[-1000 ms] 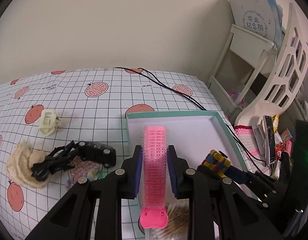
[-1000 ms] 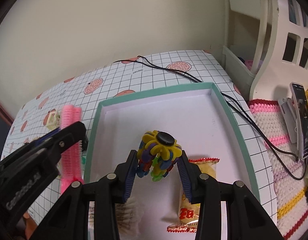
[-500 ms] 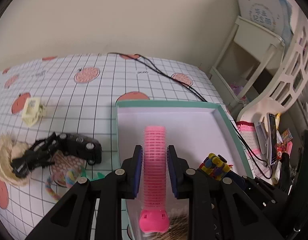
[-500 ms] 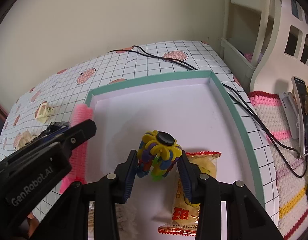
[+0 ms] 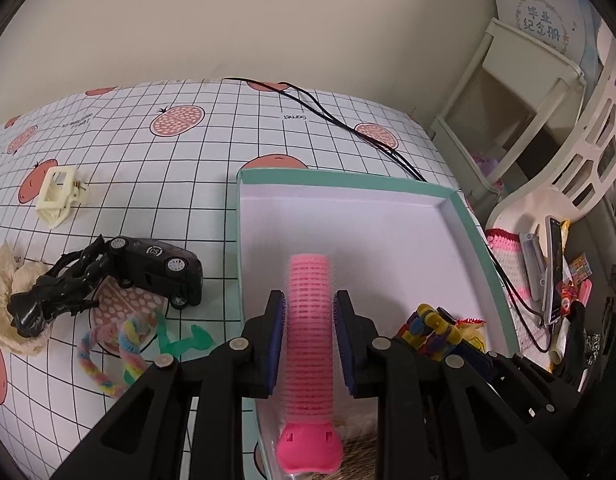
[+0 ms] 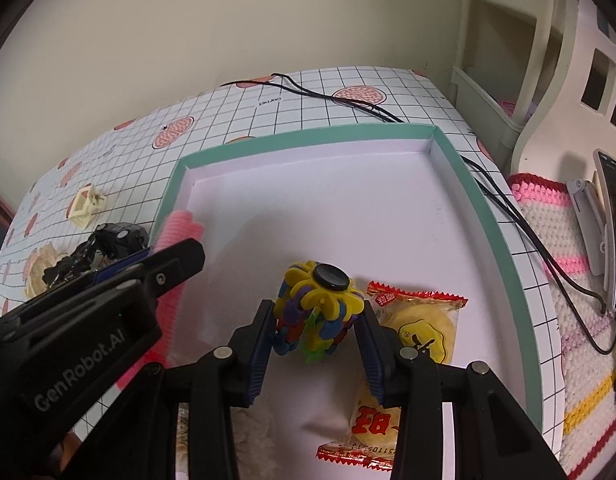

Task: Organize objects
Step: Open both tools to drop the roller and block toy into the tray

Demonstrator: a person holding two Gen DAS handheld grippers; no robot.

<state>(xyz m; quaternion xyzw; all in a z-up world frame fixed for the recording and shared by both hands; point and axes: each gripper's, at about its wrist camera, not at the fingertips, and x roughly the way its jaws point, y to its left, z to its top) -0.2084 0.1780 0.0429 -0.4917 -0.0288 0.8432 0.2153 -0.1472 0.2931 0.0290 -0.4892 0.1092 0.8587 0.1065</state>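
My left gripper [image 5: 309,316] is shut on a pink hair roller [image 5: 310,344], held lengthwise over the left inner side of the green-rimmed white box [image 5: 347,184]. In the right wrist view the same pink hair roller [image 6: 180,232] pokes out past the left gripper's black body. My right gripper [image 6: 317,328] is shut on a colourful plastic flower-piece toy [image 6: 319,308] with a black cap, above the box floor [image 6: 327,208]. The toy [image 5: 431,330] also shows at the right in the left wrist view. A yellow snack packet [image 6: 411,320] lies in the box beside it.
On the grid tablecloth left of the box lie a black toy car [image 5: 156,270], a black figure [image 5: 56,296], a cream hair clip [image 5: 58,196], a fluffy cream item [image 5: 4,280] and a pastel twisted cord [image 5: 124,352]. Black cables [image 5: 347,128] run behind the box. A white shelf [image 5: 519,92] stands right.
The left gripper has sunk with the roller and moved rightward, from over the box's left wall to over its floor. The right gripper holds almost still with the toy.
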